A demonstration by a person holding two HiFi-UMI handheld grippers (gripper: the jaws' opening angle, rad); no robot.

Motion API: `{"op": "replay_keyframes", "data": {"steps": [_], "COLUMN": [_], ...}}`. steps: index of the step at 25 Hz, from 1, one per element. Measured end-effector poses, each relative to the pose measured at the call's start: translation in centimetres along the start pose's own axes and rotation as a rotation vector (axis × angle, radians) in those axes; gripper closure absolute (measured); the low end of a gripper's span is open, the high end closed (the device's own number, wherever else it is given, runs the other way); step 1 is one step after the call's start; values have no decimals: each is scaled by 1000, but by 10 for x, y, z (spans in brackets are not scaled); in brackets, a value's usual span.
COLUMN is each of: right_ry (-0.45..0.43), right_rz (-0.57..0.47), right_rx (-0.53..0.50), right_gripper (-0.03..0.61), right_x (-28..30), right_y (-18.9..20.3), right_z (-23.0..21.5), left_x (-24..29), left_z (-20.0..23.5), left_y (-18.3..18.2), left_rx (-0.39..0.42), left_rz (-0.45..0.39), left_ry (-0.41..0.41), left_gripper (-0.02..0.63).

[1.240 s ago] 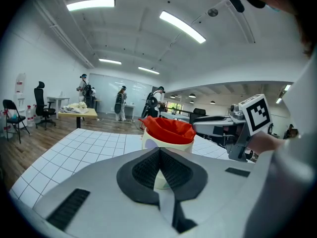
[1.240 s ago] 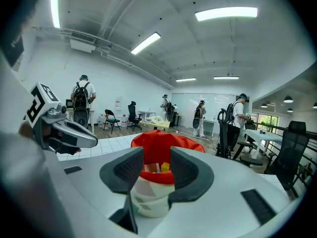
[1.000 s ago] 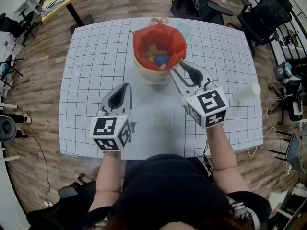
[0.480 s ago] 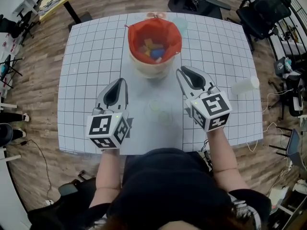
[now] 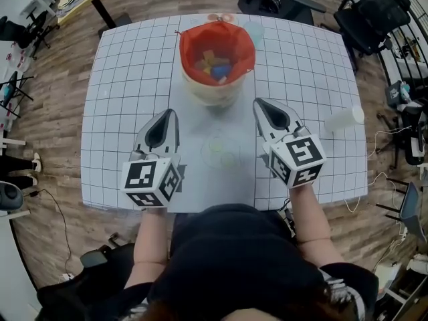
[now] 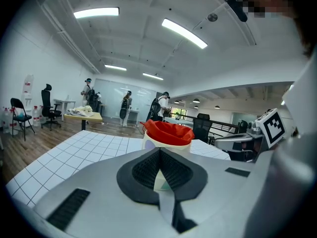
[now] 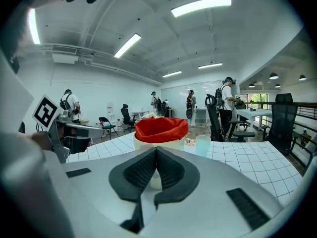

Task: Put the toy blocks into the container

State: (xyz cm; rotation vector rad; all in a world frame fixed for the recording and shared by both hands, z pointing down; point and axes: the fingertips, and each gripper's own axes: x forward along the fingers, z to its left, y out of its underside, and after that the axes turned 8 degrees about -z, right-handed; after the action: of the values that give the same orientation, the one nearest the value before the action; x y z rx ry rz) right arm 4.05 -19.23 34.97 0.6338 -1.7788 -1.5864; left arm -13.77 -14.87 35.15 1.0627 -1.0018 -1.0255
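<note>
The container (image 5: 215,89) is a white tub with a red liner (image 5: 234,40) at the table's far middle. Several coloured toy blocks (image 5: 214,65) lie inside it. My left gripper (image 5: 172,113) is shut and hovers over the table near-left of the tub. My right gripper (image 5: 258,103) sits near-right of the tub; its jaws have just been closing, and they meet with nothing between them. In the left gripper view the tub (image 6: 168,135) stands straight beyond the left gripper (image 6: 159,150). In the right gripper view the tub (image 7: 161,132) stands just past the right gripper (image 7: 156,149).
A pale translucent cup (image 5: 253,32) stands right behind the tub, also seen as a cup (image 7: 202,144) in the right gripper view. A white cylinder (image 5: 344,120) lies near the table's right edge. Faint clear rings (image 5: 221,152) lie on the gridded table (image 5: 127,79). Office chairs stand around the table.
My right gripper has drawn back from the tub's rim toward the person and its open jaws have come together. The left gripper has stayed about where it was.
</note>
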Motion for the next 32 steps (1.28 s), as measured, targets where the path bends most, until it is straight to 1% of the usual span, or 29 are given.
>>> {"op": "replay_keyframes", "data": {"steps": [9, 14, 32], "right_ry": [2, -1, -20], "right_rz": [42, 45, 63], "right_rx": [54, 80, 86], "right_gripper": [563, 563, 563], "right_x": [-5, -6, -8], "right_y": [16, 20, 26], "right_z": [-3, -3, 2], "left_x": [-2, -2, -4], "left_z": [-3, -6, -9], "left_y": [10, 14, 16], "left_rx": [4, 9, -3], "left_rz": [27, 37, 39], "left_ry": [-1, 7, 12], "left_gripper": [590, 591, 589]}}
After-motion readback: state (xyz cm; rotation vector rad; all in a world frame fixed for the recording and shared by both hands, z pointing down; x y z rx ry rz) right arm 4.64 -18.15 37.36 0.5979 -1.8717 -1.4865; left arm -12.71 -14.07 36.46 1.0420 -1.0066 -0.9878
